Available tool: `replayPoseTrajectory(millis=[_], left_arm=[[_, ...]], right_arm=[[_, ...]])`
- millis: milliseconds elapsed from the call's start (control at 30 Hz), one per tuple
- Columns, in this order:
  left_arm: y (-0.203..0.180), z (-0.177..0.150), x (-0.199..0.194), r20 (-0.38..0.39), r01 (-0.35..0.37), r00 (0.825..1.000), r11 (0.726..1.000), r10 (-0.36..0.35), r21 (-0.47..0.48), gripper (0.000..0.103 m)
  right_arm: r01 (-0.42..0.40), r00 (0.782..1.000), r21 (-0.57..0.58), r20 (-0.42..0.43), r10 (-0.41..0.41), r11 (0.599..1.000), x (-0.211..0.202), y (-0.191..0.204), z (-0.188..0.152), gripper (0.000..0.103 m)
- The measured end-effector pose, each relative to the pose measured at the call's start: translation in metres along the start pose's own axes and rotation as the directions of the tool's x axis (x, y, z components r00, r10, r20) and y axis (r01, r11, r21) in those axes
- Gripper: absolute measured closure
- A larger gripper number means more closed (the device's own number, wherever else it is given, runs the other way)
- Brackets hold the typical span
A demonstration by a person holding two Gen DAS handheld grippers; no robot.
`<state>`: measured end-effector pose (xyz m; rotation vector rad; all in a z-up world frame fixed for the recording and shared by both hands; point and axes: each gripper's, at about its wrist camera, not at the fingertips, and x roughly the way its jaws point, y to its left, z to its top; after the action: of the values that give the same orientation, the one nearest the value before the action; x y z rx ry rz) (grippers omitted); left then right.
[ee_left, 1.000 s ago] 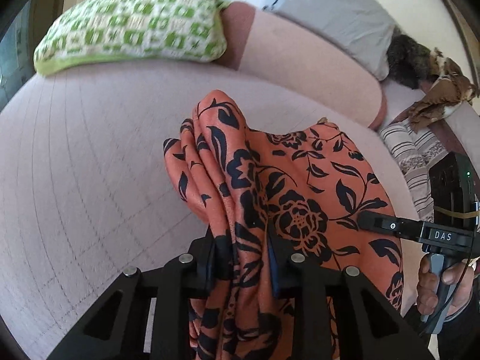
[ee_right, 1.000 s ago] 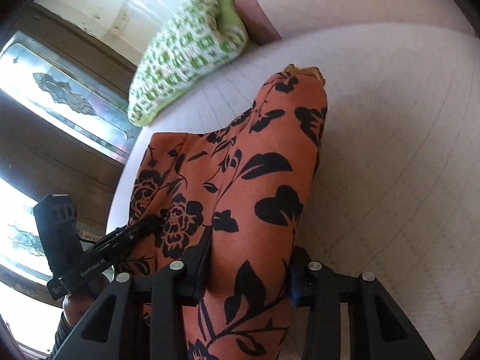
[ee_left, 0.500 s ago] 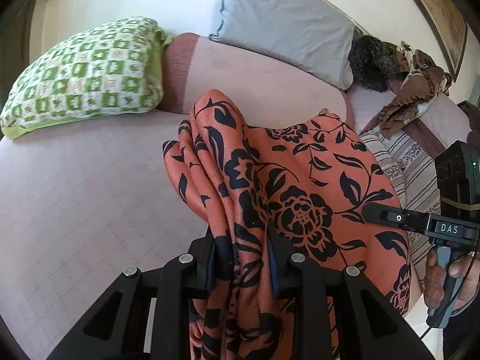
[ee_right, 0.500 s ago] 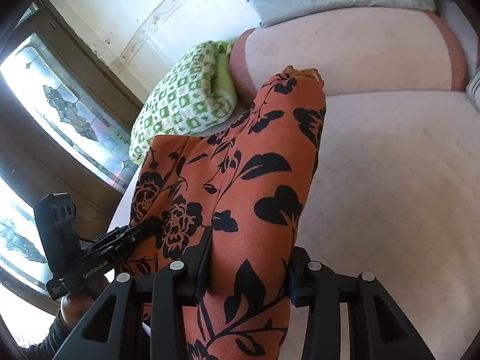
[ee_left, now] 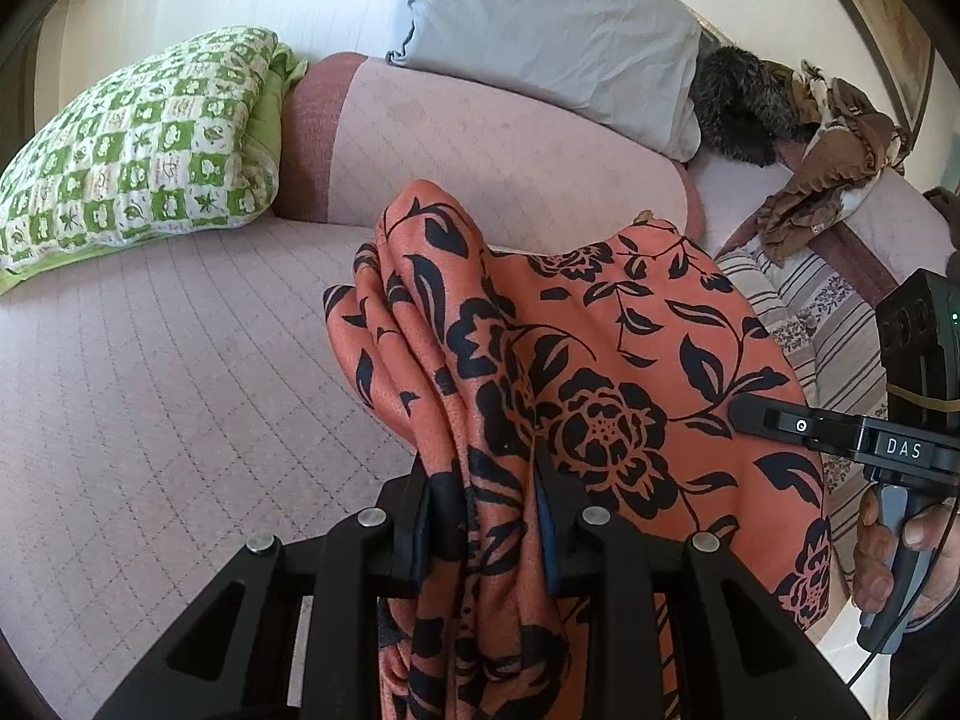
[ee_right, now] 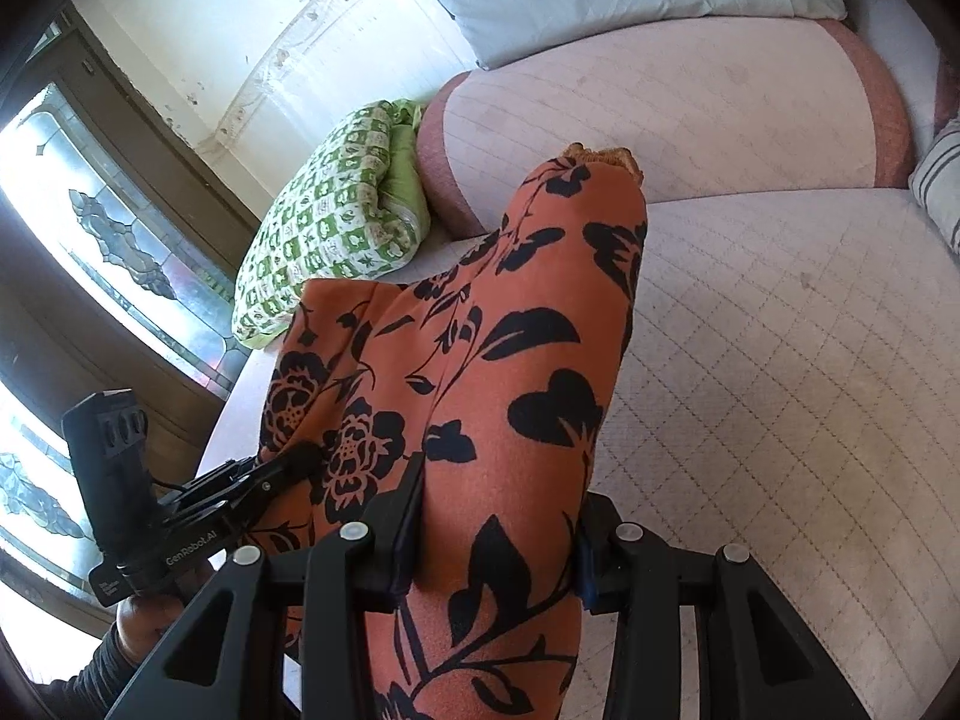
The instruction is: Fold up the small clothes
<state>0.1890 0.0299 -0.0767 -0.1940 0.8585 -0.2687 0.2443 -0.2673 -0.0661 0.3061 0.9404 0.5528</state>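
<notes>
Both tongs point steeply downward, side by side. The left tongs [ee_left: 486,516] pinch bunched orange floral cloth [ee_left: 600,372]; the right tongs [ee_right: 498,528] clamp a broader fold of it.

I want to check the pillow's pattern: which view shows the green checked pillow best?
The left wrist view: the green checked pillow lies broadside, its squares clear. The right wrist view shows it smaller, foreshortened and nearly end-on.
</notes>
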Motion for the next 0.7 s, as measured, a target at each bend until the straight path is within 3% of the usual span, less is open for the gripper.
replayPoseTrajectory(millis=[533, 600, 633, 700], left_arm=[[0.007, -0.008, 0.02, -0.042, -0.026, 0.999, 1.0, 0.026, -0.005, 0.074], [0.012, -0.015, 0.035, -0.075, -0.019, 0.997, 1.0, 0.018, -0.015, 0.07], [0.015, -0.02, 0.045, -0.111, -0.02, 0.994, 1.0, 0.018, -0.018, 0.068], [0.027, -0.031, 0.059, -0.179, -0.061, 0.982, 0.997, 0.054, -0.039, 0.06]], right_arm=[[-0.007, 0.999, 0.049, -0.044, 0.009, 0.999, 0.026, -0.017, 0.004, 0.061], [-0.001, 0.998, 0.068, -0.07, 0.006, 0.998, 0.04, -0.028, 0.0, 0.055], [0.037, 0.995, 0.079, -0.099, -0.03, 0.996, 0.051, -0.037, -0.005, 0.049], [0.104, 0.986, 0.092, -0.142, -0.091, 0.99, 0.063, -0.047, -0.014, 0.049]])
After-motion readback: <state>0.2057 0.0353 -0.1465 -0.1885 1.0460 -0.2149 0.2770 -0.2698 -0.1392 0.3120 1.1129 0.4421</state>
